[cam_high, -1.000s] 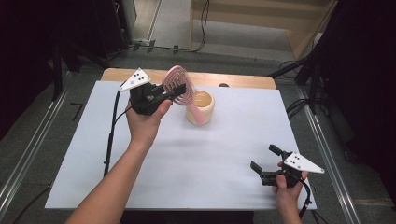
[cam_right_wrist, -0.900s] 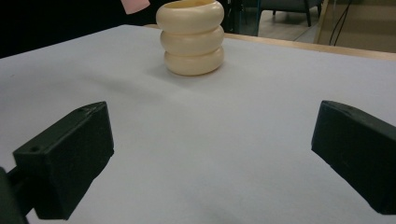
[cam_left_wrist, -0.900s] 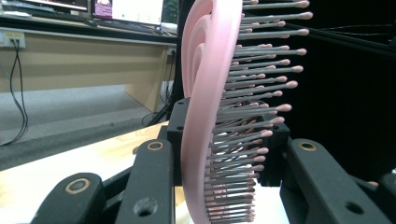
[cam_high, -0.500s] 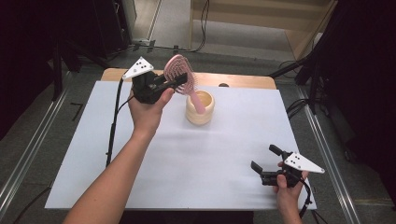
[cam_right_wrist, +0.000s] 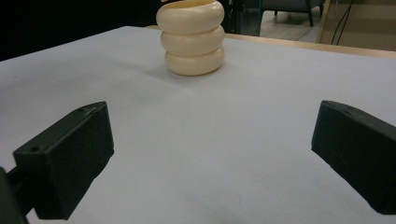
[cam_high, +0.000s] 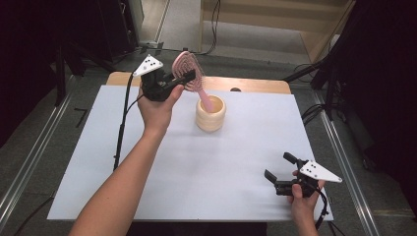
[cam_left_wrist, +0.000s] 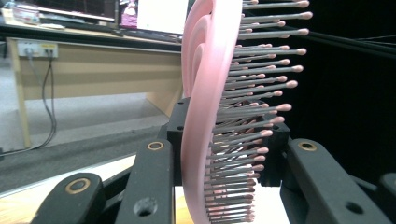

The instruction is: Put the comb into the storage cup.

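Nearest the person, the right claw point(cam_high: 278, 178) rests low over the front right of the surface point(cam_high: 236, 162). Its jaws stand well apart with nothing between them, and they face the cup across bare sheet. This placement reads as a standby position that leaves the working zone free for the other hand.

Further in, past the middle of the surface, stands the cream cup point(cam_high: 211, 113), a ribbed holder of three stacked rings, upright with its mouth facing up. Its central position makes it reachable from either side.

Above and left of the cup, the left claw point(cam_high: 187, 77) is clamped on the head of the pink hairbrush point(cam_high: 189, 76). In the left gripper view the jaws press the brush head point(cam_left_wrist: 205, 116) from both sides, back plate towards one jaw and bristle tips towards the other. Gripping the head leaves the handle free to enter the cup.

The long axis of the hairbrush runs on a slant: head up and to the left, handle down and to the right. The handle end point(cam_high: 207, 102) sits inside the cup mouth; whether it touches the bottom cannot be determined. The bristles point roughly sideways, away from the back plate.
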The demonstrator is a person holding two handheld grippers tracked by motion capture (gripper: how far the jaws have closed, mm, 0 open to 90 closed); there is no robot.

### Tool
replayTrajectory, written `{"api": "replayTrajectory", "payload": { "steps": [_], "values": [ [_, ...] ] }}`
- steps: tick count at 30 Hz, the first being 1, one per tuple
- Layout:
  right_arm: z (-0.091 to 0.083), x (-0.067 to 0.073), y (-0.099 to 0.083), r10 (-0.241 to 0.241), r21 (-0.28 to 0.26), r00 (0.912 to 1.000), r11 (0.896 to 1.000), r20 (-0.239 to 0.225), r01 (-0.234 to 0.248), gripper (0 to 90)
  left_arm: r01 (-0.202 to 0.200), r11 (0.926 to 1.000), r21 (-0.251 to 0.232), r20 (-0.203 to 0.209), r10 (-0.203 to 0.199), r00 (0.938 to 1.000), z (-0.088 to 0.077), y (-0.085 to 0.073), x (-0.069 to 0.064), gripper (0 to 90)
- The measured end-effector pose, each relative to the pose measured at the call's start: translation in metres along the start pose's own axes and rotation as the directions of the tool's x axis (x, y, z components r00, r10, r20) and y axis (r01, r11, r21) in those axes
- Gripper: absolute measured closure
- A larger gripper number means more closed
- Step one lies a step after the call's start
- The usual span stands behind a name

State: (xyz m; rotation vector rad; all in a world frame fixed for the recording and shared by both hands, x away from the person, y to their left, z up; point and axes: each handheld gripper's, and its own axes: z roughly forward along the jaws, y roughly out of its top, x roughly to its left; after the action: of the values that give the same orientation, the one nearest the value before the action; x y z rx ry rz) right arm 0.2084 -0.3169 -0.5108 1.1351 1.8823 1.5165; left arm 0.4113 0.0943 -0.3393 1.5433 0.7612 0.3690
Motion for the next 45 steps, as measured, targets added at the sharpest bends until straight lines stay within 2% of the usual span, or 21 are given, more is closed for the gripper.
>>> {"api": "replayTrajectory", "payload": {
  "steps": [7, 14, 21, 27, 31, 35, 37, 38, 43, 45],
  "values": [
    [0.000, 0.000, 0.000, 0.004, -0.001, 1.0000, 1.000, -0.004, -0.004, 0.0, 0.002, 1.0000, 0.003, -0.023, -0.002, 0.9997, 0.014, -0.009, 0.004, 65.8],
    [-0.001, -0.002, 0.000, 0.009, -0.007, 0.9999, 1.000, -0.008, -0.009, 0.0, -0.052, 0.9971, 0.056, -0.072, 0.056, 0.9958, 0.033, -0.025, 0.000, 65.5],
    [0.000, -0.001, 0.000, 0.006, -0.007, 0.9999, 1.000, -0.009, -0.006, 0.0, -0.027, 0.9974, 0.067, -0.078, 0.032, 0.9964, 0.041, -0.039, 0.003, 65.1],
    [0.000, -0.001, 0.000, 0.003, -0.005, 1.0000, 1.000, -0.007, -0.003, 0.0, 0.016, 0.9962, 0.086, -0.078, -0.010, 0.9969, 0.046, -0.055, 0.008, 64.9],
    [0.001, -0.001, 0.000, 0.005, -0.004, 1.0000, 1.000, -0.006, -0.005, 0.0, 0.025, 0.9931, 0.115, -0.088, -0.015, 0.9960, 0.050, -0.063, 0.008, 64.3],
    [0.001, -0.001, 0.000, 0.007, -0.003, 1.0000, 1.000, -0.006, -0.007, 0.0, 0.037, 0.9883, 0.148, -0.077, -0.026, 0.9967, 0.053, -0.069, 0.010, 63.0],
    [0.001, -0.001, 0.000, 0.006, -0.001, 1.0000, 1.000, -0.004, -0.006, 0.0, 0.056, 0.9887, 0.139, -0.049, -0.050, 0.9976, 0.051, -0.069, 0.011, 59.3],
    [0.001, -0.001, 0.000, 0.006, -0.001, 1.0000, 1.000, -0.005, -0.006, 0.0, 0.065, 0.9884, 0.137, -0.047, -0.059, 0.9971, 0.051, -0.068, 0.012, 56.2],
    [0.001, -0.001, 0.000, 0.005, -0.001, 1.0000, 1.000, -0.002, -0.005, 0.0, 0.094, 0.9806, 0.172, -0.056, -0.085, 0.9948, 0.048, -0.067, 0.016, 27.4],
    [0.001, 0.000, 0.000, 0.000, -0.002, 1.0000, 1.000, -0.001, 0.000, 0.0, 0.083, 0.9798, 0.182, -0.061, -0.073, 0.9955, 0.045, -0.068, 0.016, 15.0]
  ]
}}
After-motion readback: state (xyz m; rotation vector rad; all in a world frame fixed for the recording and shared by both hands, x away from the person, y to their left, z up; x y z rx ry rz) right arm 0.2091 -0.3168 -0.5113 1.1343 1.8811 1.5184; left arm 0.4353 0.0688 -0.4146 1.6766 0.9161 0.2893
